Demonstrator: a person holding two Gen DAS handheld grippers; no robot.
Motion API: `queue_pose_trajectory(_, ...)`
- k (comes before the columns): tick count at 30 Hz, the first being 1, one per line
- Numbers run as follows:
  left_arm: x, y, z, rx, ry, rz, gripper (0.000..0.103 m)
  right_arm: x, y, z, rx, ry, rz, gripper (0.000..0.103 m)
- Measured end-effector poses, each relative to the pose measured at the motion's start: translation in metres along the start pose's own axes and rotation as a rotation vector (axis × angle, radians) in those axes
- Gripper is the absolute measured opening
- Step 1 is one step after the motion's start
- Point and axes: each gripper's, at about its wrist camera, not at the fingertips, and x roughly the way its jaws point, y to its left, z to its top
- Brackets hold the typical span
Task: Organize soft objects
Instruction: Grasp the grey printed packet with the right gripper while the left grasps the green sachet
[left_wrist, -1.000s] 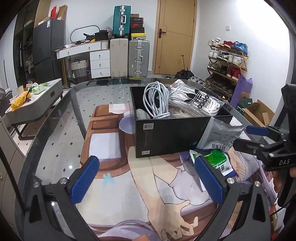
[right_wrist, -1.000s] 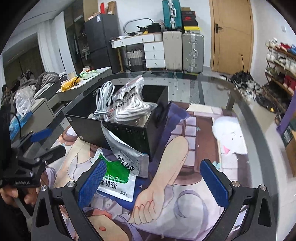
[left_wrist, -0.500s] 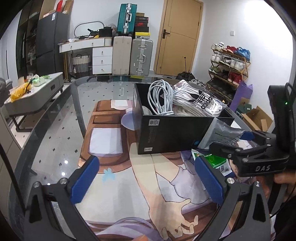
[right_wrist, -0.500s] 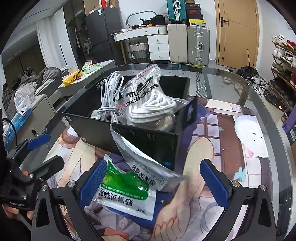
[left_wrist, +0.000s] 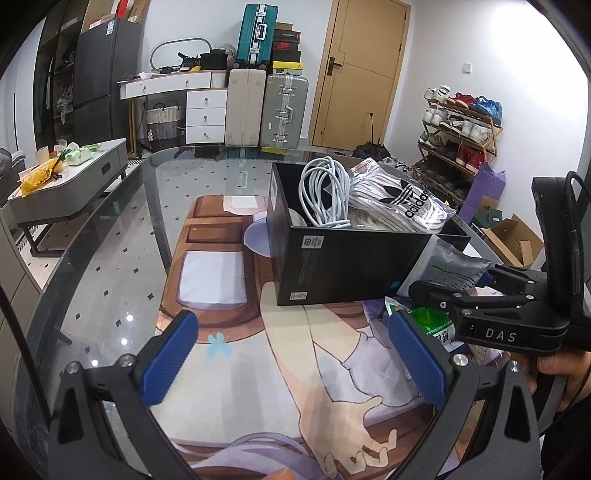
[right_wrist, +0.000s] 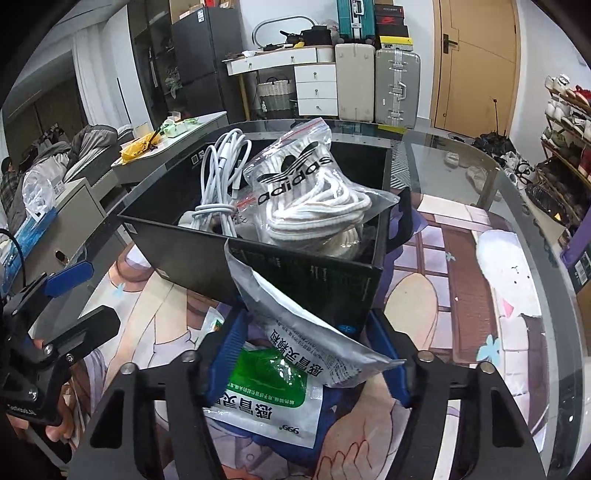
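Note:
A black box (left_wrist: 332, 266) (right_wrist: 207, 258) on the printed mat holds a coiled white cable (left_wrist: 325, 192) (right_wrist: 218, 177) and a clear Adidas bag of white rope (left_wrist: 399, 206) (right_wrist: 310, 195). A grey foil pouch (right_wrist: 295, 314) (left_wrist: 450, 266) leans on the box's near wall. A green-and-white pouch (right_wrist: 269, 384) (left_wrist: 432, 325) lies flat beneath it. My right gripper (right_wrist: 306, 358) has its blue pads around both pouches, jaws narrowed but not pressed together. My left gripper (left_wrist: 291, 354) is open and empty over the mat, left of the pouches.
The printed mat (left_wrist: 258, 369) covers a glass table (left_wrist: 110, 258) (right_wrist: 535, 258) with a curved edge. Suitcases (left_wrist: 266, 107), a drawer unit, a shoe rack (left_wrist: 458, 133) and a grey side cabinet (left_wrist: 66, 184) stand around the room.
My right gripper has moved forward to the pouches and its jaws have narrowed around them. My left gripper stays open and has shifted slightly.

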Motion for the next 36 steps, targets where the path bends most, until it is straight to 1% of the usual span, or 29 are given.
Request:
queue_pose_trajectory(2,0.0,0.0,0.0,0.0,0.0,-0.002,0.103,-0.002,-0.003,-0.001,0.002,-0.001,0.006,0.058)
queue_pose_trajectory(3,0.0,0.0,0.0,-0.001,-0.001,-0.001,0.103,-0.004,-0.005,-0.002,0.002,-0.002,0.008,0.056)
queue_pose_trajectory(5,0.001,0.0,0.0,-0.002,0.0,0.0,0.103,-0.007,-0.007,-0.005,0.003,-0.005,0.008,0.048)
queue_pose_trajectory(6,0.001,0.0,0.0,-0.002,0.001,-0.002,0.103,-0.01,-0.009,-0.007,0.005,-0.007,0.011,0.046)
queue_pose_trajectory(8,0.002,0.001,-0.001,-0.002,0.003,-0.001,0.103,-0.014,-0.012,-0.01,0.009,-0.01,0.011,0.035)
queue_pose_trajectory(9,0.002,0.0,-0.001,-0.002,0.003,0.001,0.103,-0.016,-0.014,-0.012,0.012,-0.011,0.009,0.032)
queue_pose_trajectory(11,0.002,0.0,-0.002,0.0,0.004,0.001,0.103,-0.021,-0.018,-0.015,0.018,-0.024,0.016,0.019)
queue_pose_trajectory(14,0.004,0.0,-0.003,0.009,0.008,0.007,0.103,-0.029,-0.023,-0.019,0.028,-0.038,0.02,0.011)
queue_pose_trajectory(17,0.005,-0.002,-0.003,0.021,0.013,0.014,0.103,-0.039,-0.028,-0.022,0.031,-0.061,0.021,0.008)
queue_pose_trajectory(20,0.005,-0.008,-0.004,0.044,0.025,0.008,0.103,-0.052,-0.032,-0.025,0.029,-0.084,0.024,0.006)
queue_pose_trajectory(24,0.01,-0.02,-0.004,0.05,0.063,-0.04,0.103,-0.067,-0.039,-0.028,0.038,-0.108,0.027,0.006)
queue_pose_trajectory(26,0.012,-0.028,-0.004,0.057,0.08,-0.063,0.103,-0.074,-0.043,-0.03,0.051,-0.118,0.029,0.006)
queue_pose_trajectory(31,0.021,-0.063,-0.005,0.129,0.123,-0.074,0.103,-0.084,-0.053,-0.031,0.067,-0.131,0.029,0.006)
queue_pose_trajectory(36,0.034,-0.089,-0.001,0.159,0.172,-0.084,0.103,-0.085,-0.058,-0.032,0.078,-0.131,0.031,0.006)
